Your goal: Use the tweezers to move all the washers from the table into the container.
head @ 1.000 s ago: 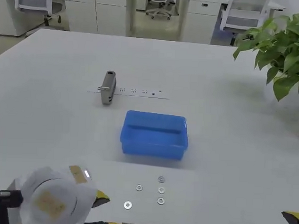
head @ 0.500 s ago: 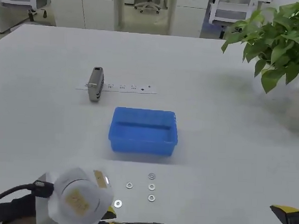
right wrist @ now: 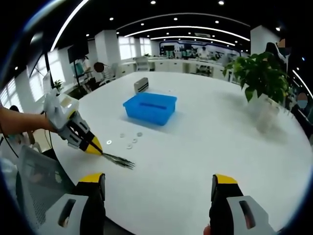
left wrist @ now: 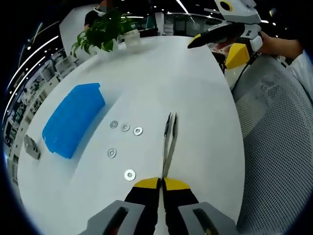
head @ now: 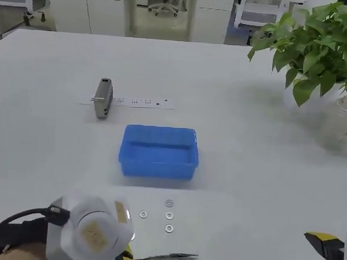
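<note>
Five small silver ring washers lay loose on the white table, near the front wall of the blue rectangular plastic container but apart from it. The left gripper had its yellow-tipped jaws pressed together on the handle end of the slim metal tweezers, whose points reached out beside the washers, touching none. The right gripper hung well off to the side, jaws spread wide, holding nothing. A leafy green potted plant stood far right.
</note>
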`<state>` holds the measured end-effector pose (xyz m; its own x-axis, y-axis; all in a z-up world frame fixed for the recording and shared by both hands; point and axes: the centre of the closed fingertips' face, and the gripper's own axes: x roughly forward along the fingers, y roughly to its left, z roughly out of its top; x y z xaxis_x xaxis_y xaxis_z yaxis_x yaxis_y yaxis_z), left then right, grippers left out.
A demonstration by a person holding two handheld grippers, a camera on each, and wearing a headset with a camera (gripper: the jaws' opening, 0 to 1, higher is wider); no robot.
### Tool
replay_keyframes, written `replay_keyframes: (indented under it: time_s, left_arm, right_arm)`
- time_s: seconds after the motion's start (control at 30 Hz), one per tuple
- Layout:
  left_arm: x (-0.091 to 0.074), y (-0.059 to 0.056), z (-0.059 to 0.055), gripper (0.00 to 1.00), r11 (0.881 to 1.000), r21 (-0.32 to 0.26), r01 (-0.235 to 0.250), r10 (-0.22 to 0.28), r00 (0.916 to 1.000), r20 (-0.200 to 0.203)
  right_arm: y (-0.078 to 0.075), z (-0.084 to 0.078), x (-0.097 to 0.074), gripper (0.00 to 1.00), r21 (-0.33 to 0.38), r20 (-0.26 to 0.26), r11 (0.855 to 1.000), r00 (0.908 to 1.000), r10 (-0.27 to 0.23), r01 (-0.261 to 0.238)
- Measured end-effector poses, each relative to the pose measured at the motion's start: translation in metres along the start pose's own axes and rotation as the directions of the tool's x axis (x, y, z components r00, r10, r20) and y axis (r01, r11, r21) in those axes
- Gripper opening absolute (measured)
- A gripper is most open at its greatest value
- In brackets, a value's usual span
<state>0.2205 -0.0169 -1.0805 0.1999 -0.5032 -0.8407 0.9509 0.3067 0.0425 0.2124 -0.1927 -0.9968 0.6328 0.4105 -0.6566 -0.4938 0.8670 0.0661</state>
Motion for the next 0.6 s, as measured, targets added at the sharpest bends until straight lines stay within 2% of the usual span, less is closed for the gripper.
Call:
replay_keyframes:
  time_s: [0.1, 0.23, 0.33, 0.43, 0.53, 0.6]
  left_arm:
    - [-0.003, -0.003, 0.002, 0.00, 1.000, -0.003, -0.002, 0.002, 1.0000, 0.000]
    - [-0.015, -0.006, 0.012, 0.00, 1.000, -0.010, -0.003, 0.004, 0.9995, 0.033]
    - [-0.026, -0.007, 0.020, 0.00, 1.000, -0.023, -0.013, 0.014, 0.9986, 0.051]
    - [-0.036, -0.010, 0.029, 0.00, 0.999, -0.036, -0.027, 0.029, 0.9964, 0.080]
    - [-0.044, -0.015, 0.038, 0.00, 0.998, -0.040, -0.037, 0.041, 0.9936, 0.105]
    - [-0.050, -0.017, 0.045, 0.00, 0.998, -0.049, -0.044, 0.050, 0.9901, 0.131]
  right_arm:
    - [0.003, 0.000, 0.000, 0.87, -0.006, -0.003, 1.000, 1.0000, 0.005, -0.005]
    - [0.011, 0.004, 0.000, 0.85, -0.004, 0.011, 1.000, 0.9995, 0.031, -0.031]
    - [0.020, 0.010, 0.002, 0.83, -0.028, 0.018, 0.998, 0.9979, 0.063, -0.063]
    - [0.030, 0.014, 0.005, 0.73, -0.050, 0.010, 0.993, 0.9940, 0.109, -0.108]
    - [0.039, 0.016, 0.007, 0.68, -0.071, 0.003, 0.987, 0.9896, 0.144, -0.143]
    - [0.046, 0.017, 0.009, 0.63, -0.107, -0.010, 0.980, 0.9859, 0.167, -0.167]
